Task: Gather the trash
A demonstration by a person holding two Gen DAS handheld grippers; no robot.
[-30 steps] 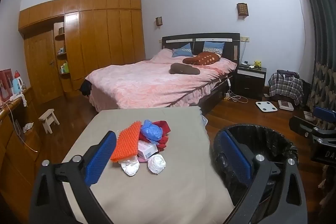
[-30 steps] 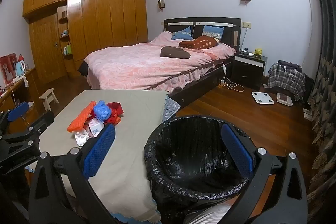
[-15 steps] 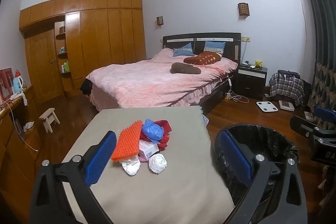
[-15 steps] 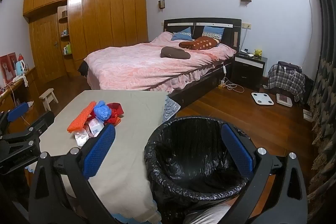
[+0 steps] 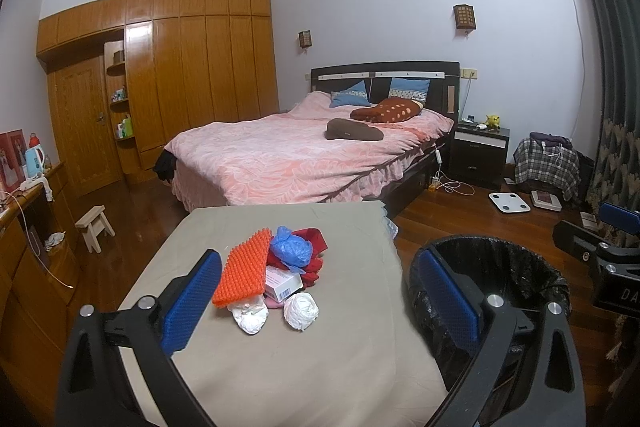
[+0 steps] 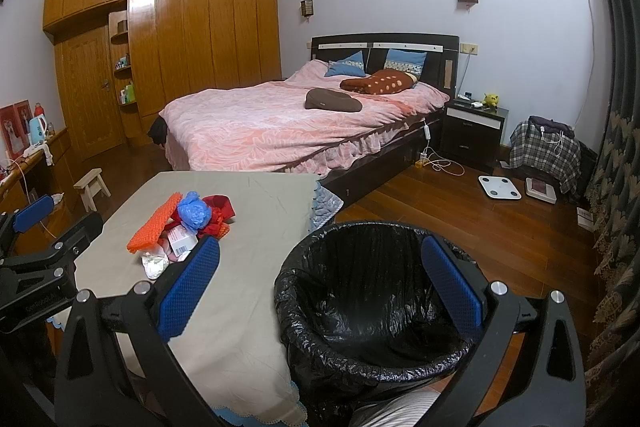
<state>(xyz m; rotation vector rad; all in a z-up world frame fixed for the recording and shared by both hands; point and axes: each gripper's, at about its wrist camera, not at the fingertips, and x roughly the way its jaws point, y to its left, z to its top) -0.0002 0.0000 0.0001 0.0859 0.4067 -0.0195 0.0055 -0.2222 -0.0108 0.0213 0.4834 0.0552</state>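
Left gripper (image 5: 320, 301) jaws apart, empty, above the table's (image 5: 320, 367) near edge. Right gripper (image 6: 320, 287) likewise apart, over the bin (image 6: 372, 307) just off the table's right edge. Trash pile (image 5: 276, 275) mid-table.

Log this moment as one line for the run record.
left hand-held gripper: open | right hand-held gripper: open | trash pile: on table | bin: empty
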